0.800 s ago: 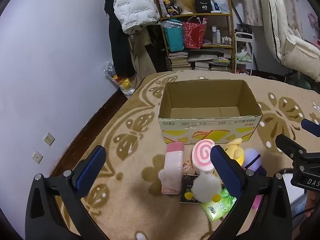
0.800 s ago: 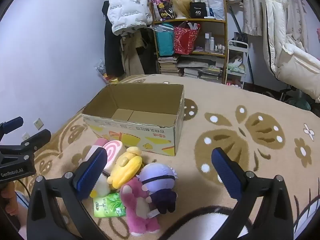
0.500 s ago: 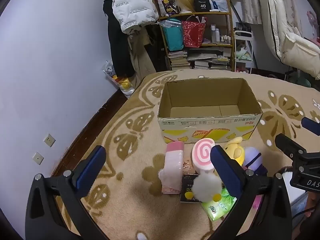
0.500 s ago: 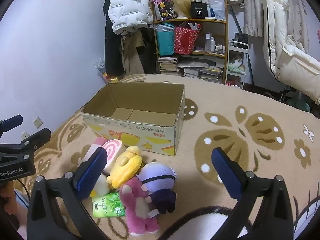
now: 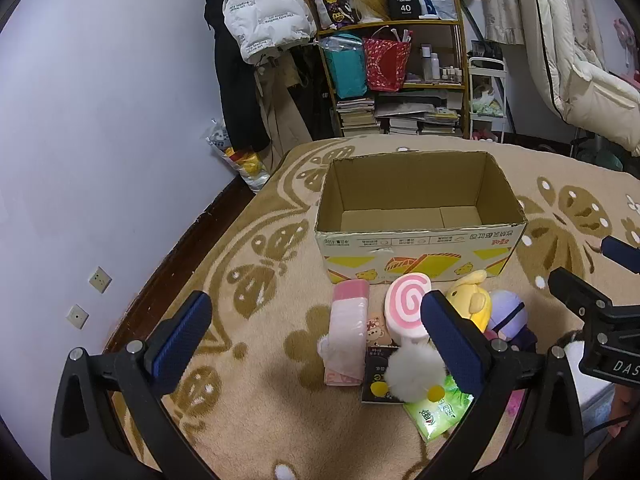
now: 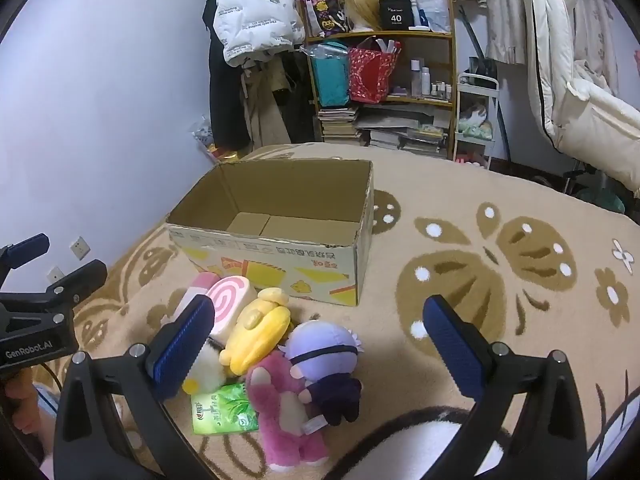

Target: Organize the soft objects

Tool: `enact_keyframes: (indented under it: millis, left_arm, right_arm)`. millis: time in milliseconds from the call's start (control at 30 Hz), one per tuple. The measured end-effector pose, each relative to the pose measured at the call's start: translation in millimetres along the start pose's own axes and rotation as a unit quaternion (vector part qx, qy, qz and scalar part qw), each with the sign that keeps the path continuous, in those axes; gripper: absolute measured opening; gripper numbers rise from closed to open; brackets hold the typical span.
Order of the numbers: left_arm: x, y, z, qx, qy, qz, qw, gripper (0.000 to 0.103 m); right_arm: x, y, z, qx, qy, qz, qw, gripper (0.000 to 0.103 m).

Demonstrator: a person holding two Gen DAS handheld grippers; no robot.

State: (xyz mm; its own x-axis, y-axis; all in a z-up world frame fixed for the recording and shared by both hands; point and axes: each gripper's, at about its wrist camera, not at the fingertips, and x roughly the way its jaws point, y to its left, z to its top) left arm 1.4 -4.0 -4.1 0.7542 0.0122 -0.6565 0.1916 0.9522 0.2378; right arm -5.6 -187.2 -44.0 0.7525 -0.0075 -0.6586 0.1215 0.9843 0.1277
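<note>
Two views, left wrist first.
Left gripper (image 5: pixel 316 338): spread wide, nothing between the blue pads, hovering above the rug.
Cardboard box (image 5: pixel 416 240): open-topped, upright on the patterned rug (image 5: pixel 248 360), nothing visible inside.
Soft pile: gathered just in front of the box's near wall.
Pink folded cloth (image 5: pixel 347 332): leftmost of the pile, lying lengthwise toward the box.
Swirl cushion (image 5: pixel 406 306): pink and white, beside the cloth, close to the box wall.
Yellow plush (image 5: pixel 472 300): right of the swirl cushion, touching the purple-headed doll (image 5: pixel 506 314).
White fluffy plush (image 5: pixel 414 372): nearer the camera, resting on a dark packet (image 5: pixel 374 376).
Green tissue pack (image 5: pixel 438 412): at the near edge of the pile, partly behind the right finger.
Right gripper (image 5: pixel 580 272): enters at the right edge, fingers apart.

Right wrist view.
Right gripper (image 6: pixel 320 340): wide apart, holding nothing, above the pile.
Box (image 6: pixel 280 256): behind the pile, to its left.
Swirl cushion (image 6: pixel 232 304), yellow plush (image 6: pixel 260 334), purple-headed doll (image 6: pixel 324 354): in a diagonal row, touching.
Pink bear plush (image 6: pixel 282 408): lying in front of the doll, against it.
Green tissue pack (image 6: pixel 222 408): flat beside the bear.
Left gripper (image 6: pixel 56 264): at the left edge, fingers parted.
Shelf (image 6: pixel 384 80): against the far wall, crowded with bags and books.
</note>
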Motion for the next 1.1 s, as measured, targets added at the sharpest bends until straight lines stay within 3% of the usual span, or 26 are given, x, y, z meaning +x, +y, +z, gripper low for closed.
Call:
enact_keyframes:
  millis: [1100]
  left_arm:
    - [3.7, 2.6, -1.9, 0.002, 0.007, -0.003, 1.0, 0.103]
  right_arm:
    - [-4.7, 1.0, 2.0, -0.015, -0.007, -0.011, 1.0, 0.103]
